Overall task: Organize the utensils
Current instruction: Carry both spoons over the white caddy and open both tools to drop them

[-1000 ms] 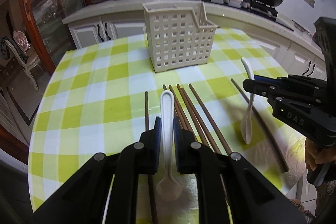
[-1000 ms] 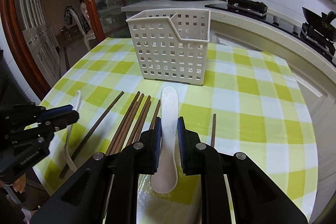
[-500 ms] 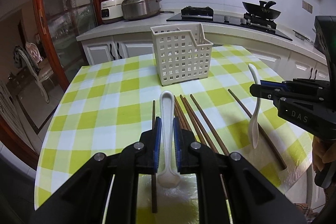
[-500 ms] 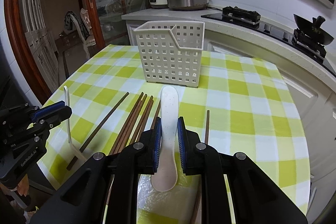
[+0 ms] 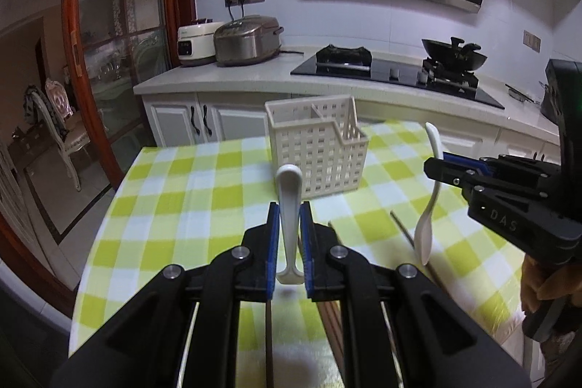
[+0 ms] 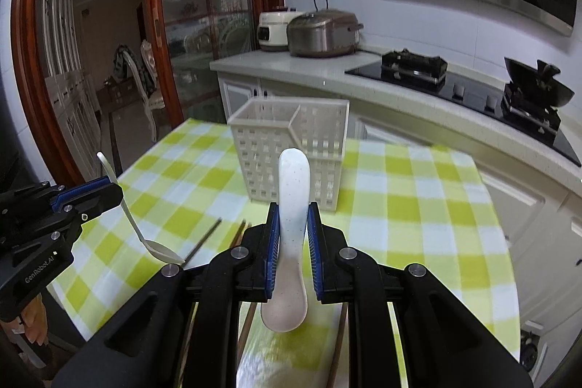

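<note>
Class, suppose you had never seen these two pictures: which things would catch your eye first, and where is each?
First, the two white spoons held off the table: the left gripper is shut on the slim spoon, the right gripper on the broad spoon. Beyond them, the white slotted basket stands on the green-and-white checked tablecloth. Brown chopsticks lie near the grippers.

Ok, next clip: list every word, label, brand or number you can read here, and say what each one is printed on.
"DAS" – on the black body of the right gripper, seen from the left wrist.
"GenRobot.AI" – on the black body of the left gripper, seen from the right wrist.
White rice cooker: its front panel is too small to read.
Nothing else is legible.
</note>
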